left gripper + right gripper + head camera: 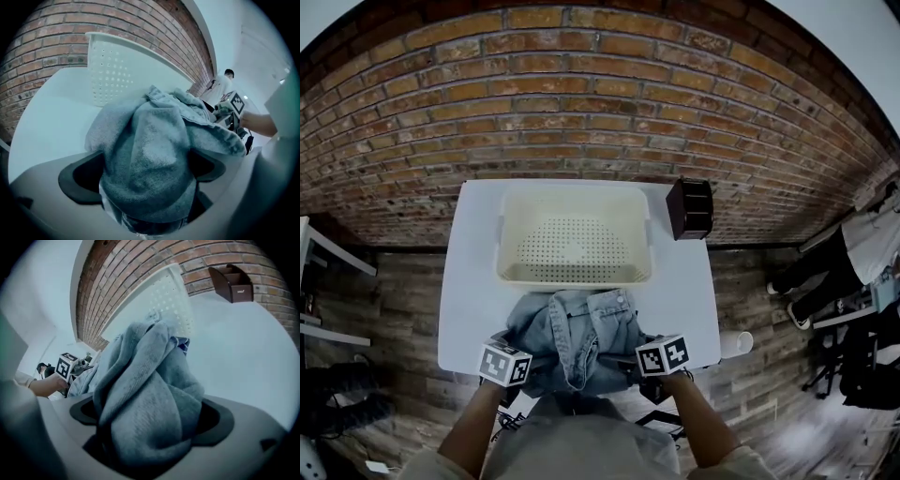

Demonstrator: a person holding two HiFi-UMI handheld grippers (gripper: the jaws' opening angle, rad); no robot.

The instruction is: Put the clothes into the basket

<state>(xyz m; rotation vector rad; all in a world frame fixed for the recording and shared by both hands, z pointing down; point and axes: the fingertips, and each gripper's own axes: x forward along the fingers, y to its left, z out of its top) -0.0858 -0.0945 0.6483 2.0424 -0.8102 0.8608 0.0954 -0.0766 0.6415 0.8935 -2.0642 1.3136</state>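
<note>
A light-blue denim garment [577,337] lies bunched on the white table [473,281], at its near edge, just in front of the empty cream perforated basket [502,253]. My left gripper [523,356] stands at the garment's left end and my right gripper [649,354] at its right end. In the left gripper view the denim [150,140] is heaped between the wide-spread jaws, and the black pads [77,180] stand clear of it at the sides. The right gripper view shows the same: the cloth [150,394] sits between spread jaws, with the pads [218,420] apart from it. The basket [112,70] [173,301] is straight ahead.
A dark brown open box [690,208] [232,282] stands at the table's far right corner, against the brick wall. A white cup-like object [736,344] sits beside the table's near right corner. A person [862,253] is at the right, with shelving at the left edge.
</note>
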